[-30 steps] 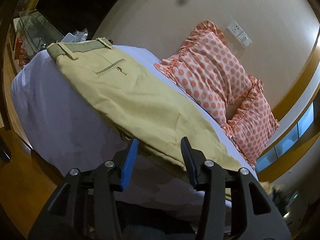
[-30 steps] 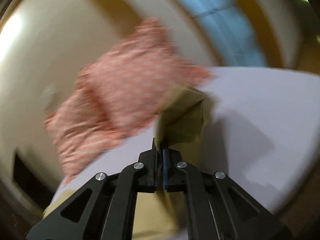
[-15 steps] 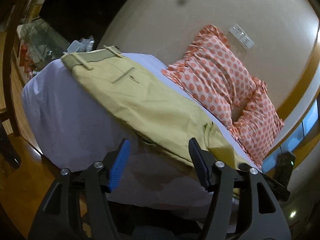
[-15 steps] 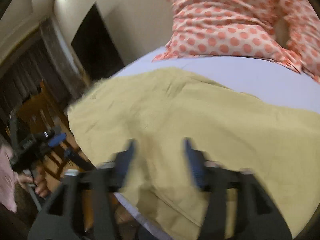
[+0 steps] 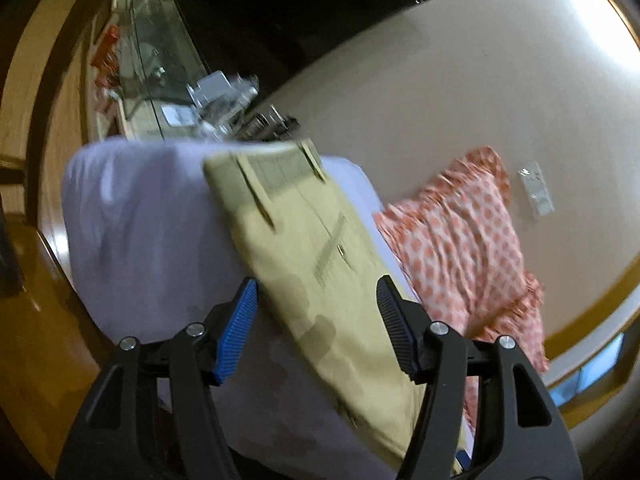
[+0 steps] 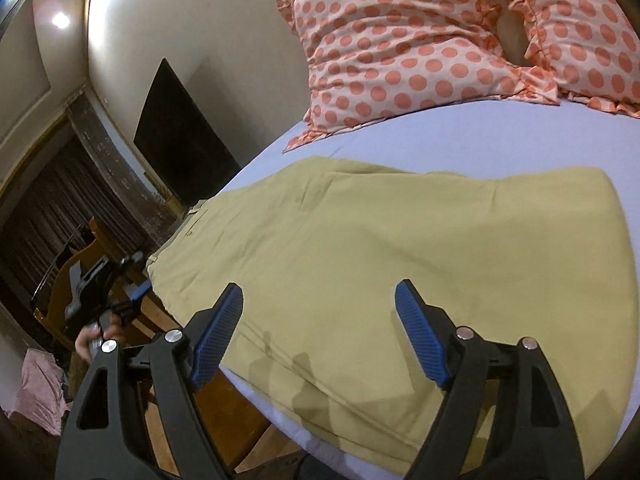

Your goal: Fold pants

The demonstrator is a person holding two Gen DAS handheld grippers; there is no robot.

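Khaki pants lie flat on a pale lilac bed sheet, waistband with belt loops at the far end in the left wrist view. In the right wrist view the pants lie folded over, with a straight fold edge at the right. My left gripper is open and empty, hovering over the pants near the bed's near edge. My right gripper is open and empty above the folded pants. The left gripper also shows in the right wrist view, held by a hand beside the bed.
Polka-dot orange pillows lie against the wall behind the pants, and one shows in the left wrist view. A glass-topped side table with clutter stands beyond the bed's end. A wooden floor surrounds the bed. A dark TV hangs on the wall.
My right gripper has opened and let go of the pant leg, which now lies folded over the pants. My left gripper swung toward the waistband end.
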